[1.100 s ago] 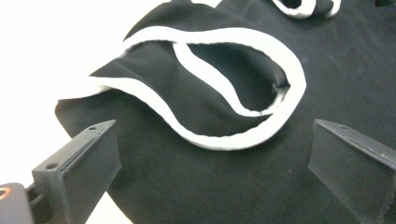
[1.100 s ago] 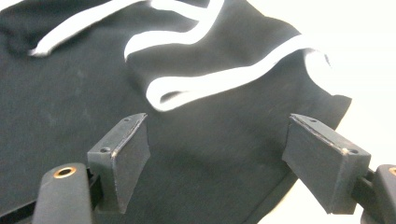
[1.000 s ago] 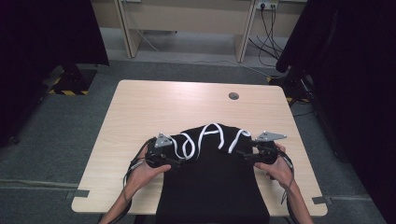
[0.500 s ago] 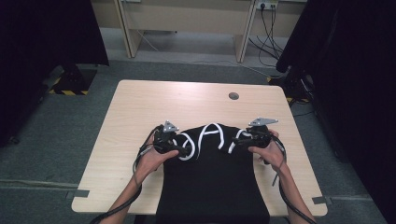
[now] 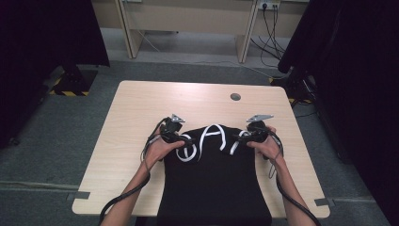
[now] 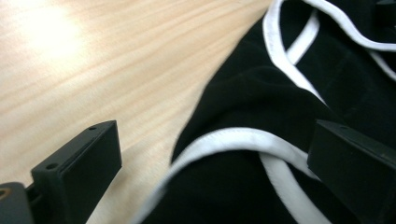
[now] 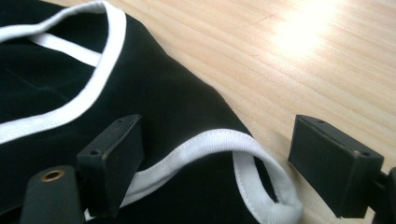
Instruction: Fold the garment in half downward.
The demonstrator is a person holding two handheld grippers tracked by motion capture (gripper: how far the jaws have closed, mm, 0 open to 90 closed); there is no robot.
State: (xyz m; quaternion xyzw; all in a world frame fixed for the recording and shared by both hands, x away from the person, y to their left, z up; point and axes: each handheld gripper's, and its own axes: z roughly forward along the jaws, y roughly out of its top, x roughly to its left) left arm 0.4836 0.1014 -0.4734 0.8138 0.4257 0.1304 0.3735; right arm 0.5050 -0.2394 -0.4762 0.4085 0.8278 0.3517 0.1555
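Both tools, left tool (image 5: 181,139) and right tool (image 5: 244,136), gape apart astride the black garment's (image 5: 214,183) white-trimmed corners

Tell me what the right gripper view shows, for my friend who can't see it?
The right claw is open, its two black jaws standing on either side of a white-trimmed strap loop at the corner of a black garment. The garment lies on a light wooden table, with more white trim curving along its edge at the upper left.
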